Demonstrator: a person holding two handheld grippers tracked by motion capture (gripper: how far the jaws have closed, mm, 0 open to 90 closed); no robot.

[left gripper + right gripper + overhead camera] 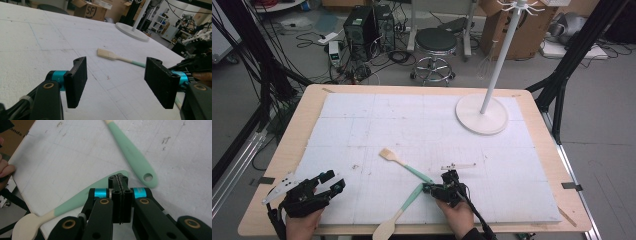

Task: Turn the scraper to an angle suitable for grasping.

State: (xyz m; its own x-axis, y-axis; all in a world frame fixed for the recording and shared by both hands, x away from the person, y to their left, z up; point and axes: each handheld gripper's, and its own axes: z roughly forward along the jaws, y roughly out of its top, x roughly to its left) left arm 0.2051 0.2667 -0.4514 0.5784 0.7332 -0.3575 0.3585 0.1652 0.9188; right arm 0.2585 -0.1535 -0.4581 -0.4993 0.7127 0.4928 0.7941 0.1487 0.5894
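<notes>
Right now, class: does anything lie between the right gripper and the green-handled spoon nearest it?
Nothing visible does. The right gripper, jaws pressed together, sits right over the handle end of the spoon. The green-handled brush lies beside it, apart, not in the way.

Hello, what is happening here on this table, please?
A person holds a gripper in each hand over a white foam-covered table. The right gripper is shut, its tips over the green handle end of the spoon. Whether it pinches the handle is hard to tell. The brush lies just beyond, handle ends nearly meeting. The left gripper is open with nothing in it. A white stand is at the far right.
</notes>
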